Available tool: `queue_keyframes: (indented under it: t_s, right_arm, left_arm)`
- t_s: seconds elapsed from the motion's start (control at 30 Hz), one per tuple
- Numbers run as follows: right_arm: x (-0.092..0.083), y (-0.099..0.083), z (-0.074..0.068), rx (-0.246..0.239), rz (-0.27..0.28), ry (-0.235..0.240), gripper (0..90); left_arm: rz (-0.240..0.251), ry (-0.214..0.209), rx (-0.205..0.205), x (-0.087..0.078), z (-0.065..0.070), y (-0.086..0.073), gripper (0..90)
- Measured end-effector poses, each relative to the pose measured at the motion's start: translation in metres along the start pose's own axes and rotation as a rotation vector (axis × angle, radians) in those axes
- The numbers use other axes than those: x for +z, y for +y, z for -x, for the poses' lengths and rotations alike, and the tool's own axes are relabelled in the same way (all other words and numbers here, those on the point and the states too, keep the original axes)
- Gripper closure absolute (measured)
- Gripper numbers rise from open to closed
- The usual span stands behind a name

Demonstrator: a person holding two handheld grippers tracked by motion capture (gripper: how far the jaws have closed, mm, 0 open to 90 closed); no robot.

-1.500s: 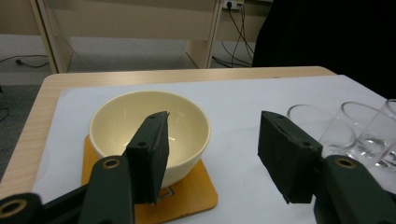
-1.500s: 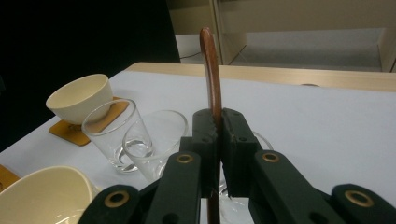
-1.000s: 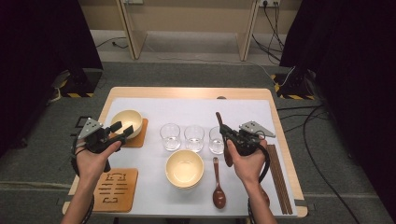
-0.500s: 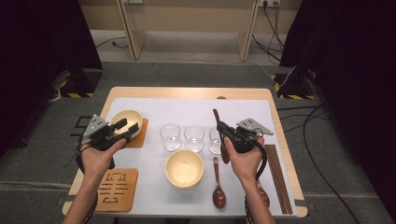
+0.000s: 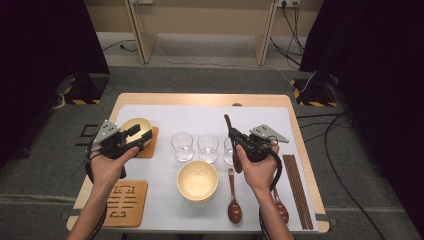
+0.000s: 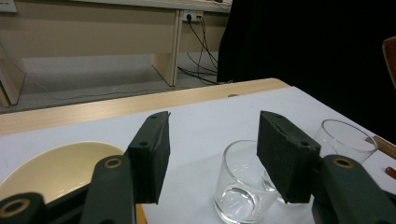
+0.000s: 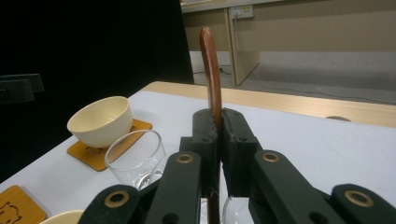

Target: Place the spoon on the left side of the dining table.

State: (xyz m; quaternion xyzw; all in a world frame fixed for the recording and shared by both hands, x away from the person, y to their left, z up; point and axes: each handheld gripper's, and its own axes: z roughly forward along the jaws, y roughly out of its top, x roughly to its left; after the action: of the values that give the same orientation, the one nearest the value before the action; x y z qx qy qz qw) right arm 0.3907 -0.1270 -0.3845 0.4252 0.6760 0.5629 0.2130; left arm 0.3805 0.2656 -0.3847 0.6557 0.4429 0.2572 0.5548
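Observation:
My right gripper (image 5: 235,136) is shut on a dark wooden spoon (image 5: 227,122), whose slim end rises past the jaws toward the table's far side. In the right gripper view the spoon (image 7: 211,70) stands between the pressed pads of the right gripper (image 7: 219,135). My left gripper (image 5: 138,136) is open beside a cream bowl (image 5: 134,126) on a wooden coaster (image 5: 151,145). Between the left gripper's (image 6: 212,154) parted jaws there is nothing; farther off I see a glass (image 6: 243,186).
Three glasses (image 5: 182,146) (image 5: 207,147) (image 5: 228,151) stand in a row mid-table. A second cream bowl (image 5: 198,180) sits near the front, with a spoon (image 5: 234,200) to its right. Chopsticks (image 5: 297,190) lie at the right edge. A bare coaster (image 5: 126,202) lies front left.
The free end of the held spoon has swung slightly to the left. Both hands have stayed about where they were.

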Motion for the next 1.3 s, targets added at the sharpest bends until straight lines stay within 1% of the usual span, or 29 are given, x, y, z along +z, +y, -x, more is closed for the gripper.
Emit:
queue_keyframes:
  t_s: [0.2, 0.57, 1.07, 1.3]
  right_arm:
    - [0.003, 0.002, -0.003, 0.0, 0.006, 0.01, 85.0]
    - [0.007, 0.006, -0.006, -0.011, 0.019, 0.013, 85.0]
    - [0.014, 0.013, -0.012, -0.019, 0.039, 0.03, 85.0]
    - [0.016, 0.015, -0.014, -0.024, 0.043, 0.034, 85.0]
  left_arm:
    - [0.001, -0.016, 0.01, 0.004, 0.005, 0.006, 43.5]
    - [0.001, -0.042, 0.025, 0.012, 0.015, 0.015, 43.3]
    - [-0.005, -0.068, 0.028, 0.024, 0.022, 0.023, 43.3]
    - [-0.001, -0.081, 0.033, 0.028, 0.026, 0.026, 43.5]
